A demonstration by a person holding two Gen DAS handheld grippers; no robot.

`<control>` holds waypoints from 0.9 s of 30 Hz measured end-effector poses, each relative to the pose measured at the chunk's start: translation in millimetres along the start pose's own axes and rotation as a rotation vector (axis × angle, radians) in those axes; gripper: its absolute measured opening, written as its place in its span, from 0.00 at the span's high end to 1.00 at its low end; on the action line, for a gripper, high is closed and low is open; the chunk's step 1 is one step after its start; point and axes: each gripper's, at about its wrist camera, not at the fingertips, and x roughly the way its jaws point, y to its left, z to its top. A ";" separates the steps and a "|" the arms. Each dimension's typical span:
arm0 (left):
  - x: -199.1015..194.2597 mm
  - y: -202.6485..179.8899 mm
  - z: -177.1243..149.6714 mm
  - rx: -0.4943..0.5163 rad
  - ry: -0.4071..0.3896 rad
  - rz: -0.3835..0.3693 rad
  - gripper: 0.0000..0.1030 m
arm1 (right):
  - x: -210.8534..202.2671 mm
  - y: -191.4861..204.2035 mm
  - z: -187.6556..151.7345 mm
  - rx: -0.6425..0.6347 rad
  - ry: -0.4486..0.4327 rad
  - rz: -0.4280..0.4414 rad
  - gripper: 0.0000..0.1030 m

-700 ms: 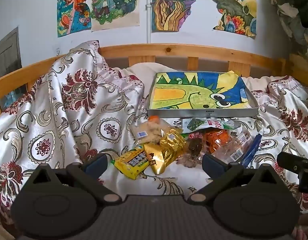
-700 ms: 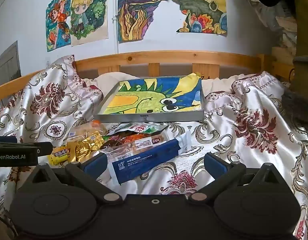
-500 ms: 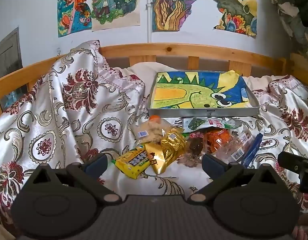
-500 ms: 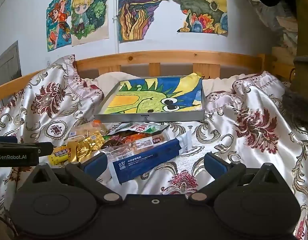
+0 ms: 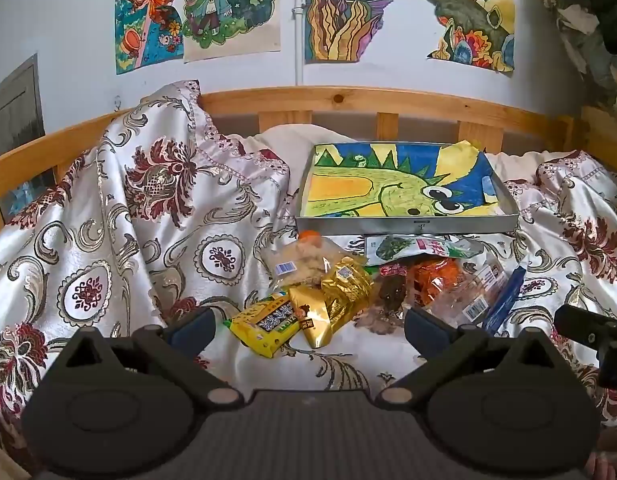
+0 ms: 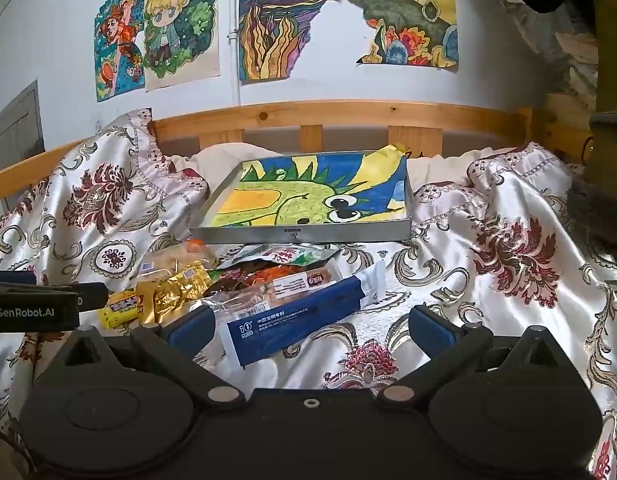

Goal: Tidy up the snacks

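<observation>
A pile of snack packets lies on the patterned bedspread: a yellow packet (image 5: 264, 322), gold packets (image 5: 340, 292), an orange one (image 5: 432, 280), a green one (image 5: 404, 246) and a long blue packet (image 6: 300, 318). Behind them sits a grey metal tray (image 5: 408, 225) lined with a dinosaur drawing, also in the right wrist view (image 6: 304, 235). My left gripper (image 5: 308, 326) is open and empty, just in front of the yellow and gold packets. My right gripper (image 6: 308, 326) is open and empty, with the blue packet's near end between its fingers.
A wooden bed rail (image 5: 348, 100) runs behind the tray, with drawings on the wall above. The bedspread bunches high at the left (image 5: 156, 168) and right (image 6: 516, 208). The other gripper shows at each view's edge, the left gripper (image 6: 40, 306) and the right gripper (image 5: 592, 330).
</observation>
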 end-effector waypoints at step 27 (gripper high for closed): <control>-1.4 -3.3 1.2 -0.005 -0.004 0.001 0.00 | 1.0 1.9 -1.1 -0.002 0.004 0.000 0.01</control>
